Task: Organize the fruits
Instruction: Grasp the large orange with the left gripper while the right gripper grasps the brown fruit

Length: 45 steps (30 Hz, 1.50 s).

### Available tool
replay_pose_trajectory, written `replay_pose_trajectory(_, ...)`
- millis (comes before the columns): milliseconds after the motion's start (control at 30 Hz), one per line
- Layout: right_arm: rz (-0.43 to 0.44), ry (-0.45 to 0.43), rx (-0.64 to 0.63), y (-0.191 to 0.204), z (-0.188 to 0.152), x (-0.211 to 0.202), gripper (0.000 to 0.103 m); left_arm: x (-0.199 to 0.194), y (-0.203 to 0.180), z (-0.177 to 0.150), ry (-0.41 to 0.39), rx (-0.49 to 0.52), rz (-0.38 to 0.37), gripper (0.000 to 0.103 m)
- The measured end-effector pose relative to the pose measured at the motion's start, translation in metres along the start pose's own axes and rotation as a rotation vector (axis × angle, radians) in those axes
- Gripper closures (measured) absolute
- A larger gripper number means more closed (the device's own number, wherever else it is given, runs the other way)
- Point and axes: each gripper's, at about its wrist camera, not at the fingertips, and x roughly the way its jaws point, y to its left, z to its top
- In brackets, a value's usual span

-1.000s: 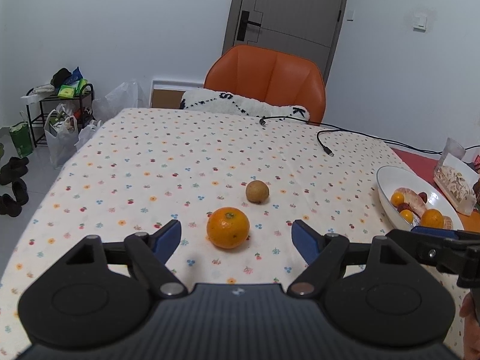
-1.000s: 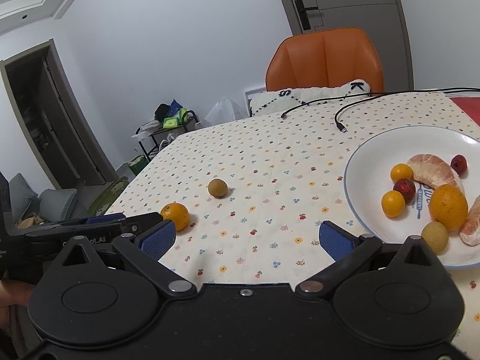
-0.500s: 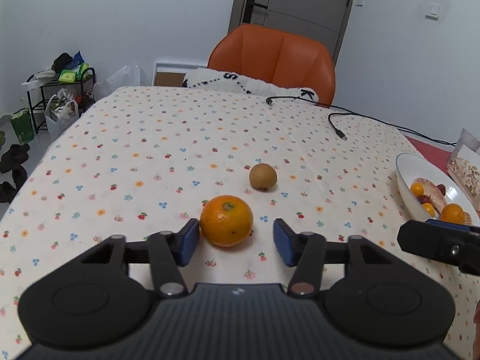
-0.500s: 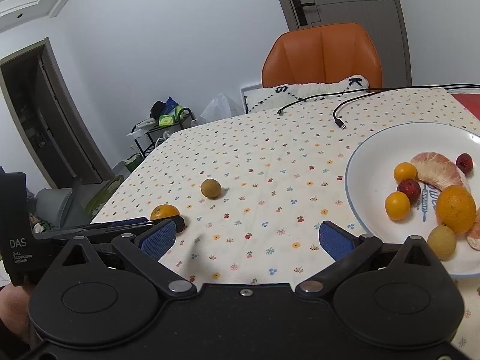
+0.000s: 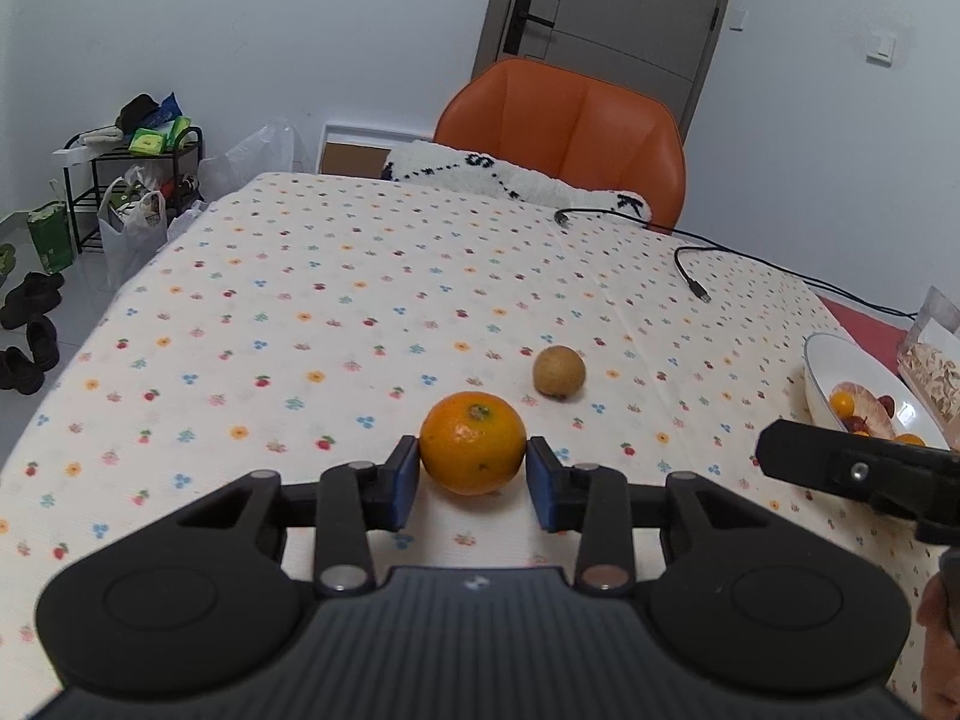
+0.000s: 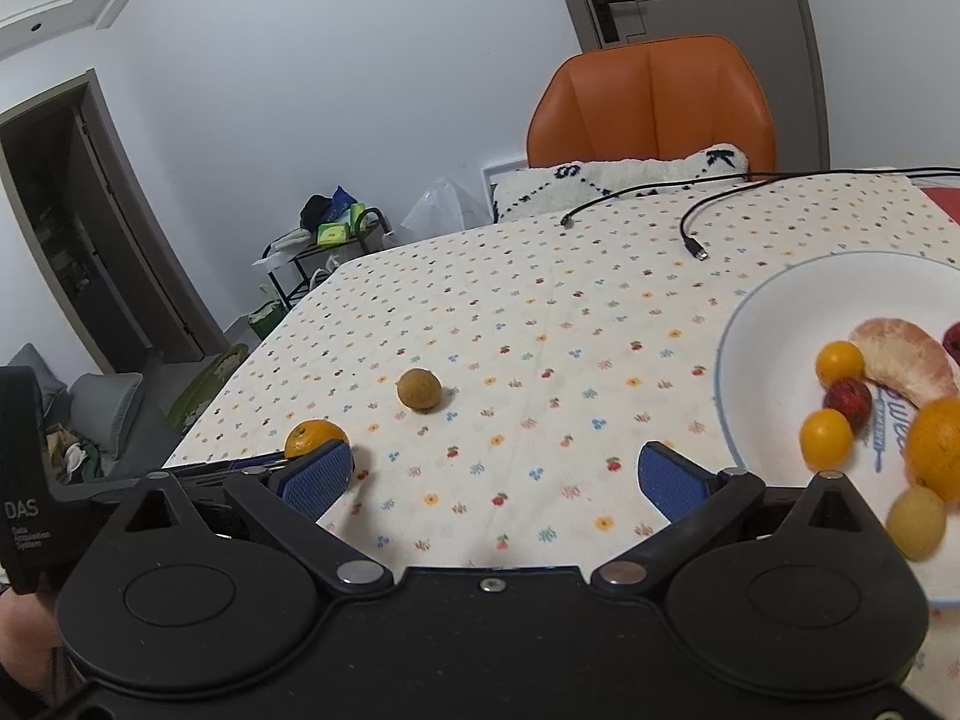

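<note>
An orange [image 5: 471, 444] lies on the flowered tablecloth between the blue pads of my left gripper [image 5: 472, 459]. Its jaws are closing, and both pads touch the orange's sides. Just behind it to the right sits a small brown round fruit [image 5: 559, 371]. In the right wrist view the orange [image 6: 315, 435] and the brown fruit [image 6: 419, 388] lie at the left. My right gripper [image 6: 493, 471] is open over bare cloth with nothing between its fingers. A white plate [image 6: 750, 360] at the right holds several fruits: oranges, small yellow and red ones, and a peeled citrus piece.
Two black cables [image 5: 690, 276] trail across the far right of the table. An orange chair [image 5: 564, 132] with a white cushion [image 5: 516, 177] stands behind it. A snack bag [image 5: 933, 360] lies past the plate [image 5: 819, 372]. The table's left edge drops to a floor with shoes and bags.
The left gripper's jaws have closed in from wide apart until the pads meet the orange, and the gripper has moved closer to it. The right gripper has drifted slightly, still open.
</note>
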Motion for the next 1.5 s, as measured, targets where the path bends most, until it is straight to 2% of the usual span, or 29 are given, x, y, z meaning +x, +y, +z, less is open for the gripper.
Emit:
replay_pose_trajectory(300,0.02,0.004,-0.027,0.014,0.009,0.019,0.001,-0.007,0.02,0.003,-0.012,-0.028,0.023,0.066)
replay_pose_trajectory(467,0.038,0.02,-0.048,0.023,0.011,0.031,0.015,-0.011,0.034,0.006,-0.021,-0.052,0.046,0.066)
replay_pose_trajectory(667,0.027,0.045,-0.074,0.034,0.013,0.048,0.026,-0.013,0.051,0.009,-0.033,-0.079,0.073,0.066)
replay_pose_trajectory(867,0.021,0.06,-0.089,0.043,0.018,0.066,0.037,-0.013,0.066,0.01,-0.033,-0.094,0.106,0.066)
replay_pose_trajectory(1133,0.009,0.082,-0.123,0.057,0.024,0.091,0.047,-0.016,0.085,0.01,-0.032,-0.123,0.127,0.066)
replay_pose_trajectory(1300,-0.009,0.099,-0.125,0.059,0.024,0.105,0.062,-0.014,0.09,0.008,-0.021,-0.126,0.121,0.066)
replay_pose_trajectory(1367,-0.023,0.102,-0.126,0.058,0.024,0.108,0.077,-0.014,0.089,0.008,-0.022,-0.124,0.123,0.066)
replay_pose_trajectory(1500,-0.006,0.106,-0.114,0.056,0.022,0.105,0.077,-0.014,0.089,0.007,-0.028,-0.119,0.124,0.066)
